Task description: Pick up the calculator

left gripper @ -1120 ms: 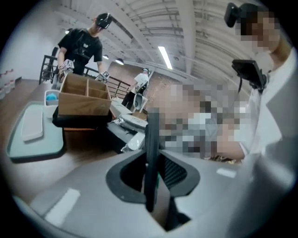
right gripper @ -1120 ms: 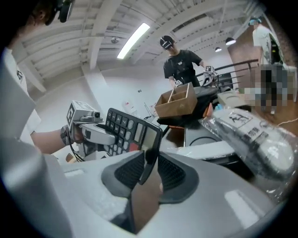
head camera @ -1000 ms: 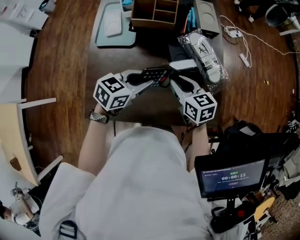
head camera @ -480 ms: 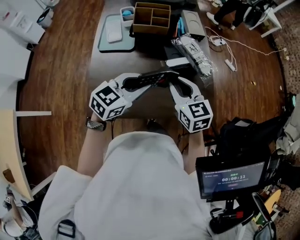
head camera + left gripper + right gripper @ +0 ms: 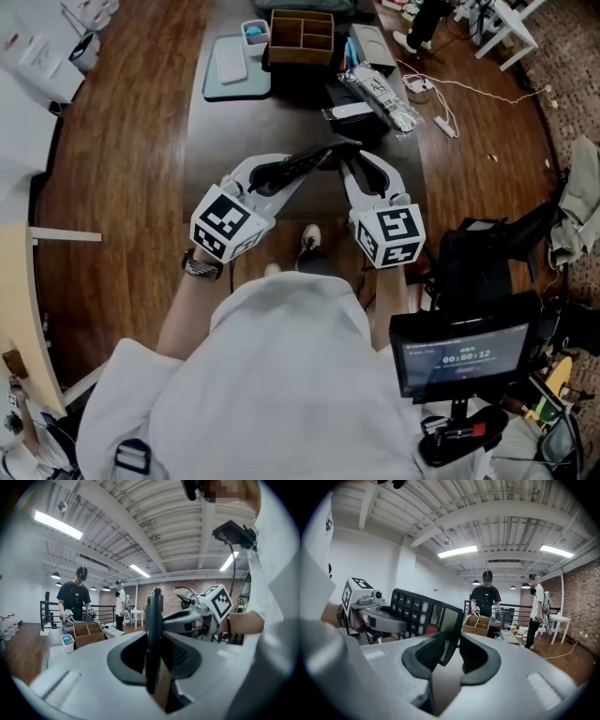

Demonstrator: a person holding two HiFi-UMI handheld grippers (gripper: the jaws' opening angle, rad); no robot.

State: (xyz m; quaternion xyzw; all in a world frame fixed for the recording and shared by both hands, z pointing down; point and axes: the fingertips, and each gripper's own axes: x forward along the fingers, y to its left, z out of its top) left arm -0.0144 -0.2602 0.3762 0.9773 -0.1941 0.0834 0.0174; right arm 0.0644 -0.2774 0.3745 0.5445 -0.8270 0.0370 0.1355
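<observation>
Dark table (image 5: 211,141) lies further below both tools than a second ago, when they worked close over its top. Left gripper (image 5: 153,657): jaws pinch the calculator (image 5: 153,616) edge-on at one end. Calculator is now airborne between the two tools, above the table's near edge. Right gripper (image 5: 451,656): jaws clamp its display corner. Judgement: lift made, pick-up essentially complete, hold shared.

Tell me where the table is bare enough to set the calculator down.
Bare: the table's near half, from the tray and foil bag to the near edge. Crowded: the far end, where tray, wooden box and foil bag sit close together.
</observation>
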